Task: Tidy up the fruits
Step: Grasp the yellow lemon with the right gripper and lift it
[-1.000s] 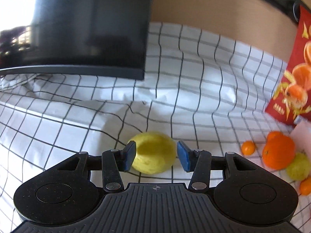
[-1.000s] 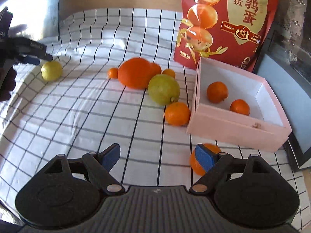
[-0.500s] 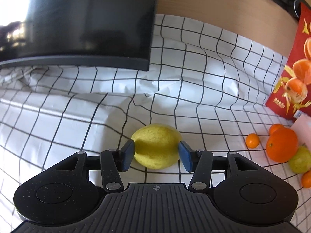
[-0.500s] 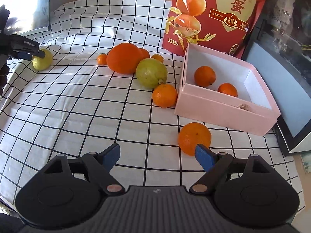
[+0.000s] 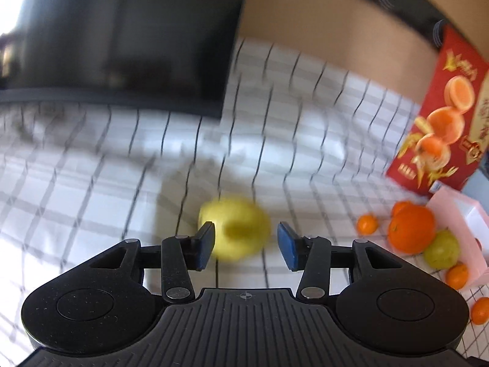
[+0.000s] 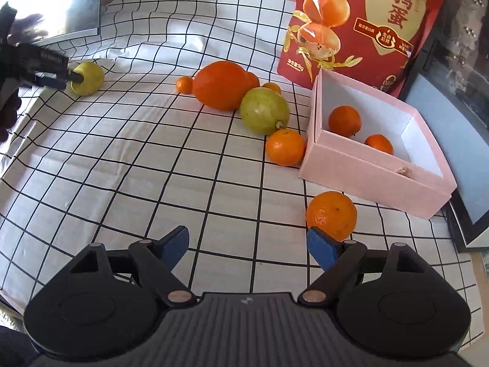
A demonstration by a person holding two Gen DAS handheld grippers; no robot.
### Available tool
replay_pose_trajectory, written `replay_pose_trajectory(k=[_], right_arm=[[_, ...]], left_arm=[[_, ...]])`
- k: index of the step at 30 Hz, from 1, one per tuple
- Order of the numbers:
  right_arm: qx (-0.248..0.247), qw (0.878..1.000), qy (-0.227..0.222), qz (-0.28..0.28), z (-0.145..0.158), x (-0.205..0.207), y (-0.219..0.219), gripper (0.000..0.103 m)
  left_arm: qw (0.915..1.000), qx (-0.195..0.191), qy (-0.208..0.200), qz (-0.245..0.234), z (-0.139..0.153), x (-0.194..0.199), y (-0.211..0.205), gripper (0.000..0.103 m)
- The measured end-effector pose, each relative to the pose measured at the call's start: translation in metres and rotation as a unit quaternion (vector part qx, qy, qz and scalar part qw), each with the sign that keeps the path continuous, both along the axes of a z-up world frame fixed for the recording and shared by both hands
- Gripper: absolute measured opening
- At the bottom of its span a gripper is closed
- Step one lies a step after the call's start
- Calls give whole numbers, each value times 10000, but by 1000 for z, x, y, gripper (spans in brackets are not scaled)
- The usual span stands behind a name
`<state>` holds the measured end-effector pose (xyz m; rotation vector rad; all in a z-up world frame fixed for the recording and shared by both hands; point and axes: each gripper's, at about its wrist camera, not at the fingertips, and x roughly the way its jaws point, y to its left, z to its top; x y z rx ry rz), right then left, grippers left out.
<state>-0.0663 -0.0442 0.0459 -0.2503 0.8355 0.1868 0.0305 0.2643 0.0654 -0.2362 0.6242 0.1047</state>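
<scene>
Lying between left tongs: yellow fruit.

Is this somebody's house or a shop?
Probably a home. A checked cloth covers a table, loose fruit sits beside a pink box, a red snack bag stands behind, and a dark screen rests at the back.
</scene>
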Motion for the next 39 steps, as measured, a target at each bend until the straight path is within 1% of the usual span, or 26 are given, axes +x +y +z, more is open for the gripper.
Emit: replay_pose_trajectory(k=[2,4,5,7,9,11,13,15,17,19,21,24,26,29,32,33,34,36,39], right_arm=[[63,10000,-9,10,2,3,0,85],[169,9997,7,194,6,10,5,85],[211,9992,-25,338,11,15,12,85],[312,9963,-246,758,24,29,35,85],[375,9909,-401,1226,33,45,64,85],[420,9820,-478,1779,38,62,101,85],[415,9696,-600,2335,41,77,139,85],[298,9552,-701,2859,40,93,180,85],[121,9444,-728,3203,34,113,218,85],[21,9410,-615,3327,25,134,247,85],[-49,9416,-455,3336,12,156,270,85],[-93,9410,-208,3377,-6,179,291,85],[-41,9403,33,3404,-14,189,295,85],[75,9391,389,3414,-21,198,298,85],[191,9393,540,3383,-25,201,298,83],[230,9384,580,3399,-25,201,297,79],[266,9370,629,3426,-25,200,297,72],[211,9380,602,3408,-24,197,295,66],[185,9381,637,3399,-21,188,284,65]], left_arm=[[9999,72,-36,120,9,5,3,50],[9991,-77,83,404,14,7,11,50],[9981,-156,166,570,16,7,15,50],[9953,-309,305,862,19,-2,22,50],[9916,-640,404,1050,18,-17,31,50],[9886,-932,396,1110,16,-37,39,50],[9875,-977,426,1158,14,-56,42,50],[9862,-1022,486,1210,10,-74,46,50],[9841,-1154,540,1234,6,-91,49,50],[9829,-1238,559,1244,2,-108,51,50],[9810,-1325,662,1254,-3,-121,54,50],[9794,-1337,786,1293,-7,-137,59,50],[9782,-1344,784,1375,-8,-145,63,50],[9756,-1459,738,1465,-11,-151,68,50],[9751,-1481,722,1483,-11,-149,69,50],[9756,-1467,707,1472,-10,-147,69,50],[9763,-1463,676,1443,-9,-144,68,50],[9780,-1467,590,1362,-4,-137,64,50],[9809,-1442,471,1215,3,-125,56,50]])
